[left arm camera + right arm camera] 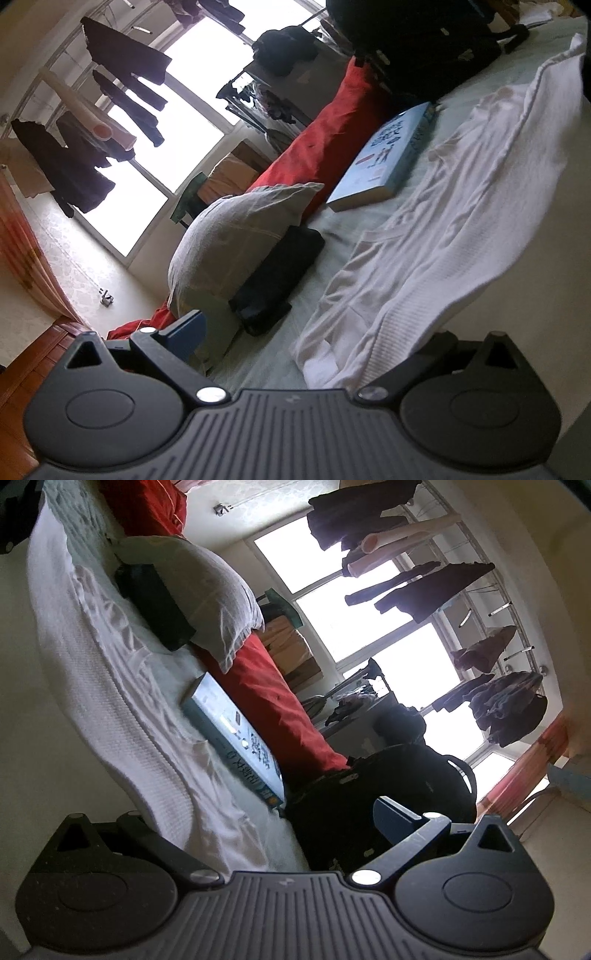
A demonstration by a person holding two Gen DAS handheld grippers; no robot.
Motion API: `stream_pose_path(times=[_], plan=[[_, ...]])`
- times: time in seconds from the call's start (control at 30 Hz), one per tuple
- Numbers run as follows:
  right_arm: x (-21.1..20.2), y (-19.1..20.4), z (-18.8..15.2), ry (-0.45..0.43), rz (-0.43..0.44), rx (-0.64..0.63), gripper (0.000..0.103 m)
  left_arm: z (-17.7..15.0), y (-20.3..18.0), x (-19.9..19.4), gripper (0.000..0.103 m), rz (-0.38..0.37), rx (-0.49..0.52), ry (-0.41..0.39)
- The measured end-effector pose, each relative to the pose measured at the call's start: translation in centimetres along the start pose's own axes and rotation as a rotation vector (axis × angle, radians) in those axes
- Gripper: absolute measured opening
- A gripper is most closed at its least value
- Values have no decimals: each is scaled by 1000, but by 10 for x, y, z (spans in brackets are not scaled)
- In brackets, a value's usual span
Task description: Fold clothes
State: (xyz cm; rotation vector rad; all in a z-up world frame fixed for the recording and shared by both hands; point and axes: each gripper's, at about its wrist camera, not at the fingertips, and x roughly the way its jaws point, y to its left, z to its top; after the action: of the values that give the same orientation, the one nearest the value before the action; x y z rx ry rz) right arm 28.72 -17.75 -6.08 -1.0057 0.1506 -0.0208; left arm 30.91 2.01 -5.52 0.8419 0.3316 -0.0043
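A white waffle-knit garment [443, 221] lies spread and rumpled along the pale green bed sheet [273, 365]; it also shows in the right wrist view [110, 672]. My left gripper [314, 332] stands wide open at the garment's near edge. Its blue-padded finger [184, 332] is off the cloth and the other finger is hidden behind the raised white fabric. My right gripper [258, 816] is likewise wide open, with one blue-padded finger [395, 819] in front of a black backpack and the other covered by the garment's edge.
A folded dark garment [280, 277] leans on a grey pillow [236, 236]. A light blue book [384, 155] lies beside a red duvet [325, 144]. The black backpack [388, 786] sits at the bed's end. Dark clothes [122, 55] hang before a bright window.
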Motion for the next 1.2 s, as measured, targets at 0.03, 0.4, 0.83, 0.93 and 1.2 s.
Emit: stream_pose_path(times=[0.03,0.4,0.83,0.93,1.2], plan=[[4,0,1,-4,-3,-4,103,1,1,4,101,2,-2,0],[60,-7,14,-24,-11,-36,103,10,10,57,101,6,-15,18],[121,3,-2,110,187,87,103,3,-1,115,100,-118,-68,130],[116,-12,-7,138,231,138,103,2,8,103,100,-129,-58,127],[64,-51,-25,174,431,255,103,-16,25,47,100,-219,-38,136]])
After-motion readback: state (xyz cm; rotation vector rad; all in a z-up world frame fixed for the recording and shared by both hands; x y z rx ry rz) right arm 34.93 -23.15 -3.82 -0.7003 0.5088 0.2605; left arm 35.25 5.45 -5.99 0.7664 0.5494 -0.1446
